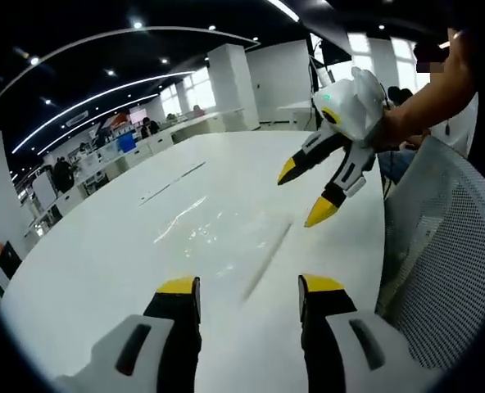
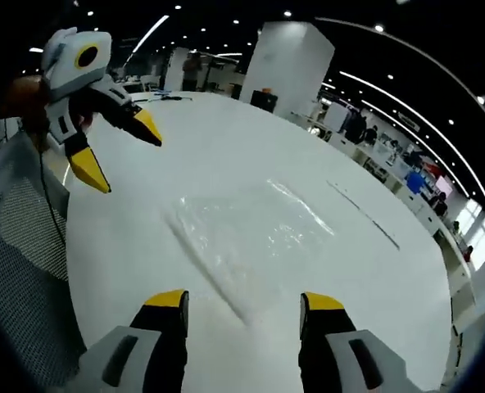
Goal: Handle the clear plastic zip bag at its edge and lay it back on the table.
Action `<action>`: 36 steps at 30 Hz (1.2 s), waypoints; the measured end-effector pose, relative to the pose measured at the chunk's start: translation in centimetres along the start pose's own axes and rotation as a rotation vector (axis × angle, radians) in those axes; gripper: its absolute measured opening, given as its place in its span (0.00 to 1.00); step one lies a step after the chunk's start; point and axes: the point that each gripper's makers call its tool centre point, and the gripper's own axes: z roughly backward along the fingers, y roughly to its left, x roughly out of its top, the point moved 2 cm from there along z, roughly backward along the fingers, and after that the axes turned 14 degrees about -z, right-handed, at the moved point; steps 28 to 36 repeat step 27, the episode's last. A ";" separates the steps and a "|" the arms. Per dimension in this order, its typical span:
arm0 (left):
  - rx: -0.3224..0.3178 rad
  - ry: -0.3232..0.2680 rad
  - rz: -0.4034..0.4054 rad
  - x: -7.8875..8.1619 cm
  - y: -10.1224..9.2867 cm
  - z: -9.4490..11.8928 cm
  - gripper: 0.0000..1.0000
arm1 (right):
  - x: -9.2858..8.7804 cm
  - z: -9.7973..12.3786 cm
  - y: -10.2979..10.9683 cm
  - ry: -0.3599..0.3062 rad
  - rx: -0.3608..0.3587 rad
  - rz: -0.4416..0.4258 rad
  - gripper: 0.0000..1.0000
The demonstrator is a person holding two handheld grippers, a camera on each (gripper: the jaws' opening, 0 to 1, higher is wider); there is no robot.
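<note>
The clear zip bag [image 2: 251, 233] lay flat on the white table [image 2: 226, 147], seemingly untouched, while the left gripper [image 1: 249, 296] and right gripper [image 2: 242, 313] hovered above it, jaws spread and empty.

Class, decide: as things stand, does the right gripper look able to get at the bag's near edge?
Probably yes. The bag lies flat on the table just ahead of the open right gripper, with nothing between them.

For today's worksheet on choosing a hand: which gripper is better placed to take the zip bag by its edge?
Probably the left gripper: in its own view the zip bag has its straight edge just ahead, between the open jaws. The right gripper, also open, hangs above the white table.
</note>
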 end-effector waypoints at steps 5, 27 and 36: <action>0.011 -0.007 0.028 -0.1 0.1 0.2 0.50 | -0.7 1.1 -0.6 -0.011 -0.012 -0.053 0.63; 0.053 -0.068 0.118 -0.6 -0.6 1.9 0.69 | -2.4 4.2 -0.7 -0.133 0.000 -0.150 0.93; 0.053 -0.068 0.118 -0.6 -0.6 1.9 0.69 | -2.4 4.2 -0.7 -0.133 0.000 -0.150 0.93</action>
